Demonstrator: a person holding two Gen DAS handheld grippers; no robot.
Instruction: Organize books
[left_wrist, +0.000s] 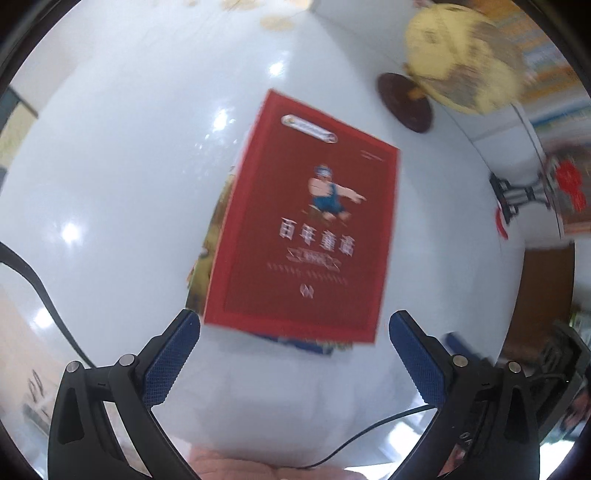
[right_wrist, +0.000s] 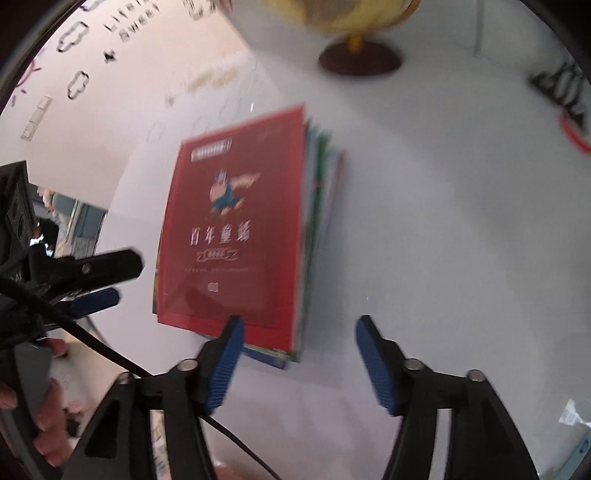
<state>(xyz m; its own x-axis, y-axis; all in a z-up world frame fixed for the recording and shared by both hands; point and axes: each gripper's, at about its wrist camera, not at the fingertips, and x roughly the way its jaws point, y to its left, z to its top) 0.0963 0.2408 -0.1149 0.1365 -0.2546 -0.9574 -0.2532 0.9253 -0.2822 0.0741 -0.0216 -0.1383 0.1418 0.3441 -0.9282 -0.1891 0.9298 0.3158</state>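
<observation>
Both grippers hover with fingers apart over a stack of books.
Left gripper (left_wrist: 295, 325) and right gripper (right_wrist: 299, 325) grasp nothing; red book (left_wrist: 306, 221) tops the stack on the white desk (left_wrist: 110, 166) (globe (left_wrist: 461, 55) near its far edge).

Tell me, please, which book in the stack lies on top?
The red book with the cartoon figure on its cover; the other books only show as coloured edges fanned out beneath it.

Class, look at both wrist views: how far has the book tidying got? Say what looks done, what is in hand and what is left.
Done: the books sit in one stack on the white table, the red book on top. In hand: nothing; the left gripper and right gripper are both open beside the stack's near edge. Left: lower books stick out unevenly on one side, so the stack needs squaring, probably by pushing its edges.
</observation>
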